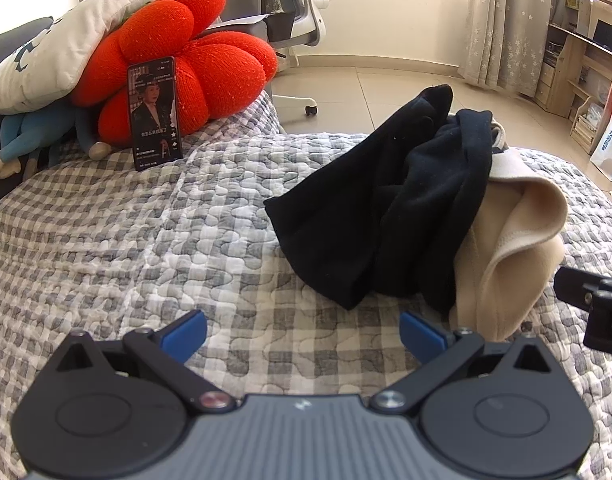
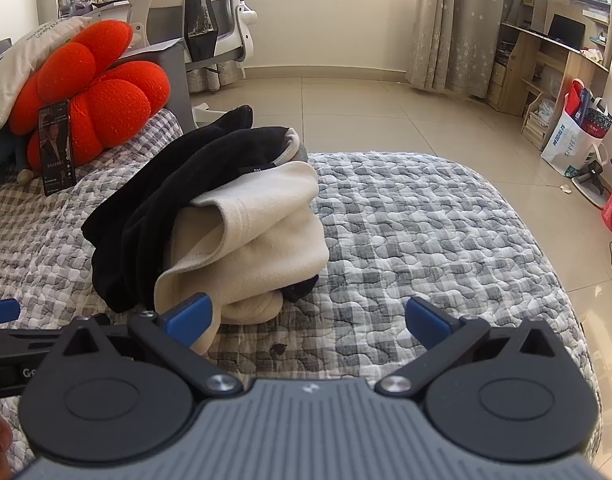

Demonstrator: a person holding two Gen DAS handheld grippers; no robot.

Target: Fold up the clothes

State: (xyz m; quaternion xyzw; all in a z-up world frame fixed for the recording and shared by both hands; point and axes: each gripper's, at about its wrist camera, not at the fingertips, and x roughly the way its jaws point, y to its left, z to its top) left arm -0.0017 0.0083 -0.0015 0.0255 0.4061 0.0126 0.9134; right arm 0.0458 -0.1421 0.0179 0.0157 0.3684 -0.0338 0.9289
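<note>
Checked quilt (image 1: 146, 240), left gripper (image 1: 302, 332) wide, empty

A grey-and-white checked quilt (image 1: 146, 240) covers the bed. At its far end a red flower-shaped cushion (image 1: 194, 56) sits under a white printed pillow (image 1: 54, 52), with a phone (image 1: 156, 114) propped upright against the cushion (screen lit). Beyond stand a white office chair (image 2: 210, 20), star-patterned curtains (image 2: 454, 28) and wooden shelving (image 2: 546, 60).
</note>
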